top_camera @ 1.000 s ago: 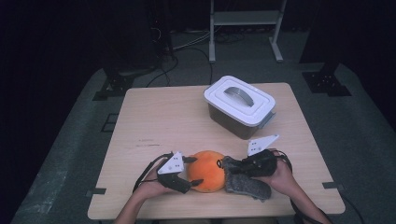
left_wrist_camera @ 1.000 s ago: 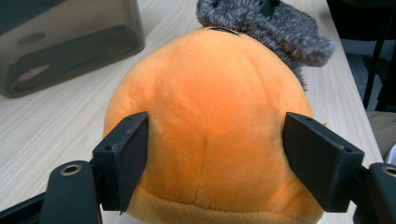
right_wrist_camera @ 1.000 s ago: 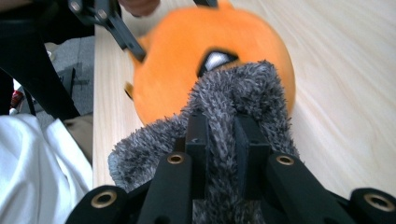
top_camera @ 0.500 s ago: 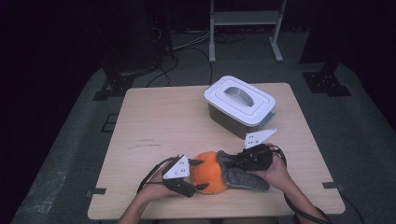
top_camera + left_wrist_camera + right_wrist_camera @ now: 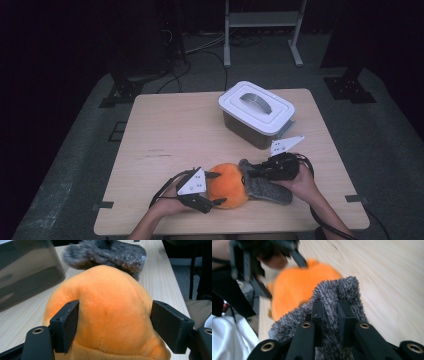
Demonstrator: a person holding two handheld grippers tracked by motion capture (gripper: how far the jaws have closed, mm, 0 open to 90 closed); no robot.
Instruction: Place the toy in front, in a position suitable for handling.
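Near the table's front edge, round orange plush toy (image 5: 227, 186) lying on light wooden table (image 5: 175, 130), left gripper (image 5: 212, 189) spread wide, pads against its sides, right gripper (image 5: 250, 171) clamped on its grey furry part (image 5: 342, 290).

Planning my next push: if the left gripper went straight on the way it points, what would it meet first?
The left gripper already straddles the orange plush; straight on it would press into that, with the grey furry piece apparently next behind.
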